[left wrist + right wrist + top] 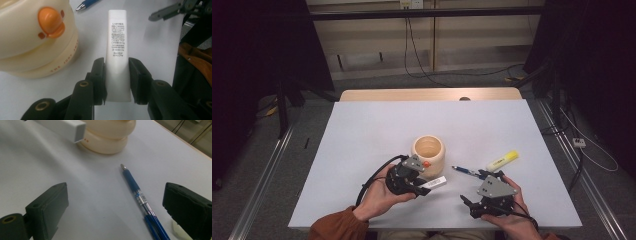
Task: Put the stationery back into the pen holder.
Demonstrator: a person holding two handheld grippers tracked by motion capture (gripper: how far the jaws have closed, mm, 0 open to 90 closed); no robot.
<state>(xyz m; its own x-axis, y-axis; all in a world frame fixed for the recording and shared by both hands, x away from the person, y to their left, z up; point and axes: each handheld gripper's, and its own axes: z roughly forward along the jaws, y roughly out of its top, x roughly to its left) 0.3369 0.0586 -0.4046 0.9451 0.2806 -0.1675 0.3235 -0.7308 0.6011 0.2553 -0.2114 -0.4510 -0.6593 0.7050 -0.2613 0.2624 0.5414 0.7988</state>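
Holding white tube [117, 50] firmly in left hand-held gripper [421, 187], long axis pointing toward 3 o'clock. Sitting just at 12 o'clock from it, duck-faced pot [428, 152]. Hanging wide open over blue pen [138, 195], right hand-held gripper [468, 204].

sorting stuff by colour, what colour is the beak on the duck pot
Orange, on a cream duck pot; its beak shows best in the left gripper view.

The left hand [379, 192] came in over the table's near edge, left of its middle, carrying the left gripper [424, 185], whose jaws were clamped on a white tube [117, 50]. The right hand [512, 212] sat by the near edge toward the right corner; the right gripper [466, 201] pointed left, jaws spread wide apart and empty.
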